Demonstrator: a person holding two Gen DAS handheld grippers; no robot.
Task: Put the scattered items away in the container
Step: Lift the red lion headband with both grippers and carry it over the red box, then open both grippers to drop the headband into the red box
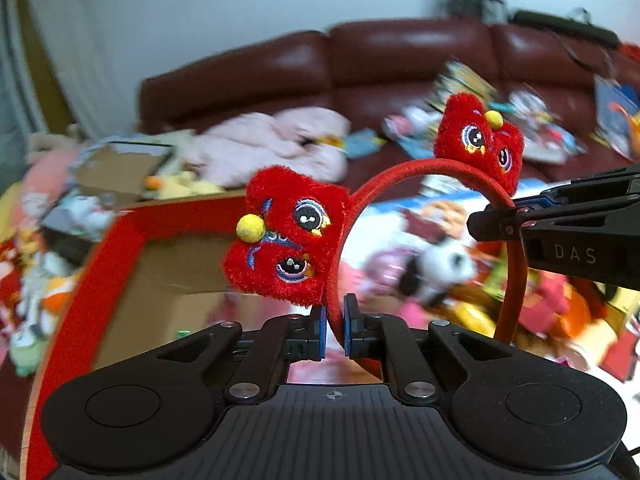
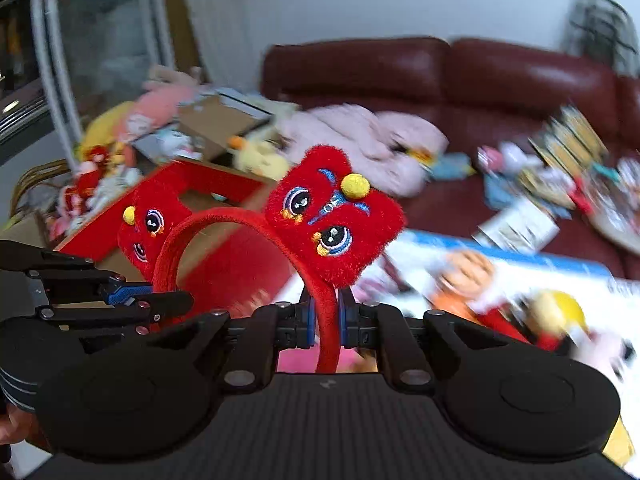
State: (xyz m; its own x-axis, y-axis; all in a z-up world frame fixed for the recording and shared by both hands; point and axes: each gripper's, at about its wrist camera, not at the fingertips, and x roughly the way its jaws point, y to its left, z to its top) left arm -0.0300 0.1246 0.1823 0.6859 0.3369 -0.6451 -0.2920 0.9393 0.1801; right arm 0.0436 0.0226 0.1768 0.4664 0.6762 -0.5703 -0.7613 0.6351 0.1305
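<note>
Between the blue pads of the left gripper (image 1: 333, 330), pinched tight: one end of a red headband (image 1: 400, 172). Closed on the same band at its other side, seen coming from the right edge of the left view: the right gripper (image 2: 324, 326), squeezing the fuzzy band between its own blue pads. Held up off everything, an arch stretched from one gripper to the other. Stuck on top of the band, two plush red lion faces (image 2: 334, 220) with big stitched eyes and a yellow pom-pom each. Just behind and to the left of the band, a big red box (image 1: 132, 232) with a brown cardboard inside, open at the top. Farther back, a dark red sofa (image 1: 400, 52) piled with pink fluffy cloth (image 1: 272, 144), books and small toys, all blurry. Below on the right, a panda toy (image 1: 440, 268) among more bright jumble.
</note>
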